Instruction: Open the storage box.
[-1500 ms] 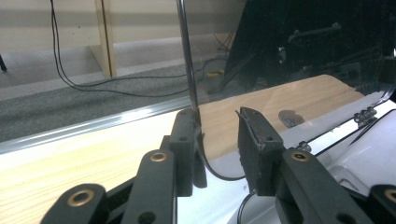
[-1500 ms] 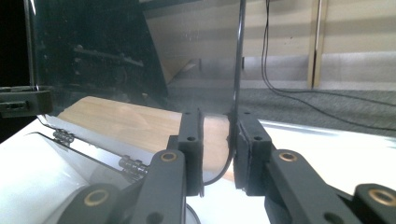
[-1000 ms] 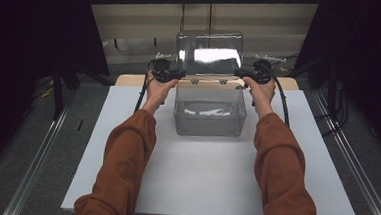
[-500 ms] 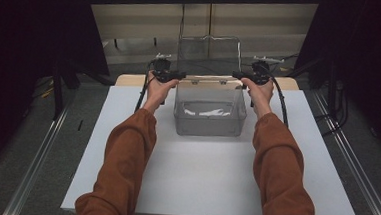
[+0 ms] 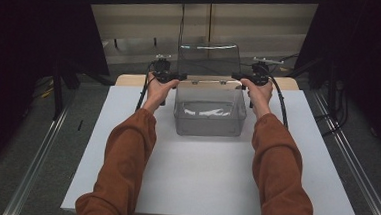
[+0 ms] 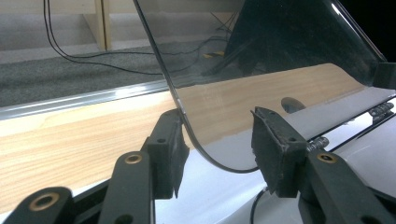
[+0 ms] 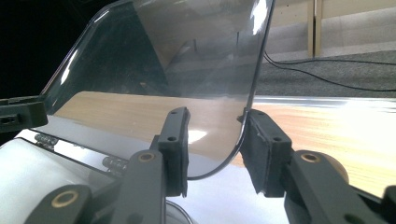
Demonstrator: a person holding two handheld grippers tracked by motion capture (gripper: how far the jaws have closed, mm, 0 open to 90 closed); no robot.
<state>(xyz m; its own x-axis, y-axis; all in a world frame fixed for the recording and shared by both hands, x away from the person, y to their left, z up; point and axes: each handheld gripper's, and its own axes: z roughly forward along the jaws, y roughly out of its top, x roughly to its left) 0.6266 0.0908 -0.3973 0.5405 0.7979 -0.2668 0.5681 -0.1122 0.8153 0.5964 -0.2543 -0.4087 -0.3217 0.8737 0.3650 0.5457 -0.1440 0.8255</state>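
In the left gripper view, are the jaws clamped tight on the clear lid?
No: the left gripper stands open around the lid's corner, which touches one jaw, with a clear gap to the other.

Both arms reach forward, left tongs and right tongs just opening, jaws parted.

A: What sits on the white rectangular table sheet?

B: A clear plastic box, its clear hinged lid standing up at the far edge.

A: And the hands?

B: The left black two-jaw gripper is at the lid's left corner, the right black two-jaw gripper at its right corner. Both sets of jaws have just been opening. Rust-orange sleeves come in from below.
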